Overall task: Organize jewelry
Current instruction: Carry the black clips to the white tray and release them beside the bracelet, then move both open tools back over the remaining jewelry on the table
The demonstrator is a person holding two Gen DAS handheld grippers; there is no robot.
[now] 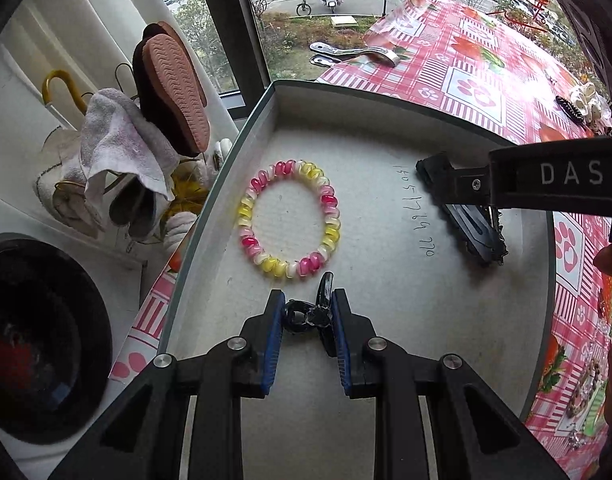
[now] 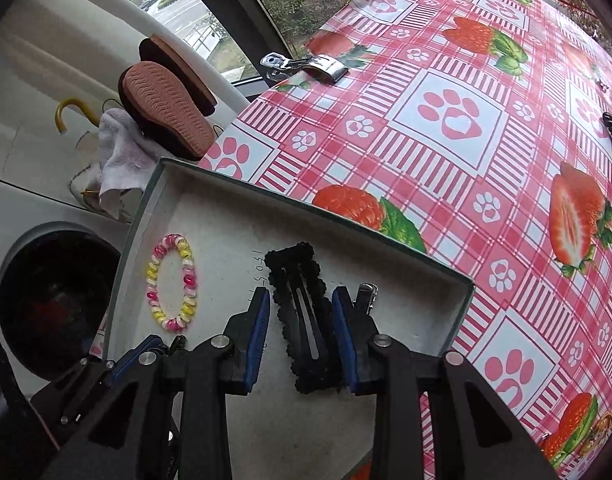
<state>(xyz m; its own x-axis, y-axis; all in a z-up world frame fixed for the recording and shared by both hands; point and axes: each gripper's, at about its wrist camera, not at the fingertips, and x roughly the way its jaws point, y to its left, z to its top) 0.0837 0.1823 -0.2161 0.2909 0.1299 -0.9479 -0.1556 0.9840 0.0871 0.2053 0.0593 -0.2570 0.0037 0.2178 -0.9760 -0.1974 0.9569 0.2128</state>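
A grey box lid [image 1: 266, 116] lies on the table and serves as a tray; it also shows in the right wrist view [image 2: 425, 264]. A pink-and-yellow spiral hair tie [image 1: 289, 218] [image 2: 172, 282] lies flat in it. My left gripper [image 1: 307, 312] is shut on a small black hair clip [image 1: 309, 314] just above the tray floor. A black scalloped snap clip [image 2: 302, 320] [image 1: 475, 232] lies between the fingers of my right gripper [image 2: 302, 308], whose jaws stand apart with a gap on the left side. A small dark clip [image 2: 363, 294] sits beside the right finger.
The red strawberry-and-paw tablecloth [image 2: 445, 120] covers the table. A silver metal clamp [image 2: 306, 65] grips its far edge. More jewelry lies at far right: a black hair piece [image 1: 569, 109] and white beads [image 1: 585, 96]. Slippers, a towel and a washing machine stand left of the table.
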